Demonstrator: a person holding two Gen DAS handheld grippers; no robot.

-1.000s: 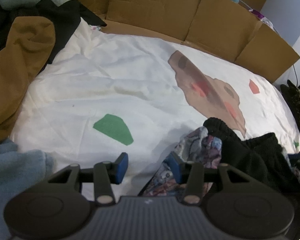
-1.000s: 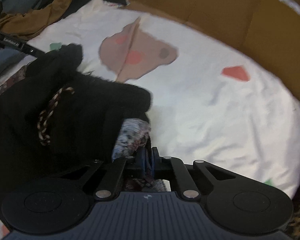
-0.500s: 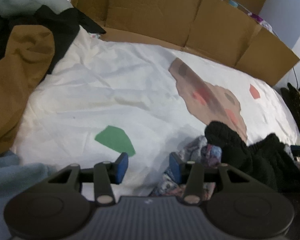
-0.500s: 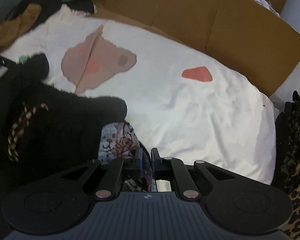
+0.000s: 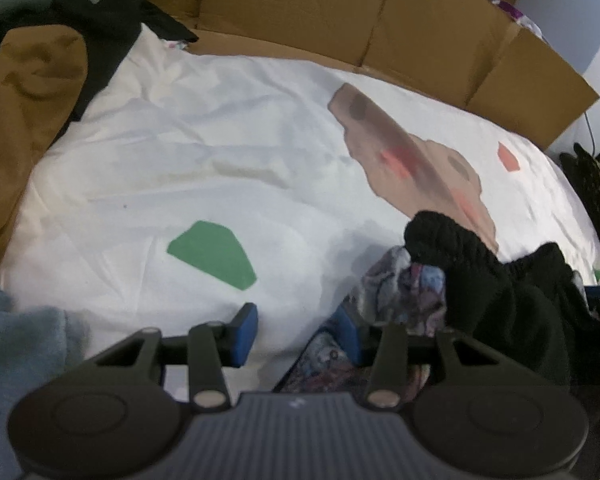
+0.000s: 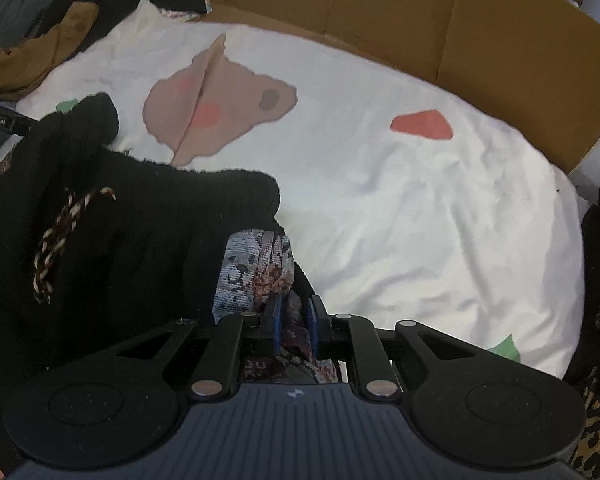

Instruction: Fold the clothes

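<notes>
Garments drawn onto the sheet (image 6: pixel 400 208) — spreading not yet begun.
Over the last second the black knit (image 6: pixel 112 216) and patterned cloth (image 6: pixel 256 264) shifted slightly across the bed; right gripper (image 6: pixel 294 318) stays clamped on the cloth, left gripper (image 5: pixel 298 330) gapes wide, one finger touching the cloth.

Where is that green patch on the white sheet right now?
In the left wrist view the green patch lies flat on the white sheet, just ahead of the open left gripper, left of the black knit garment.
</notes>
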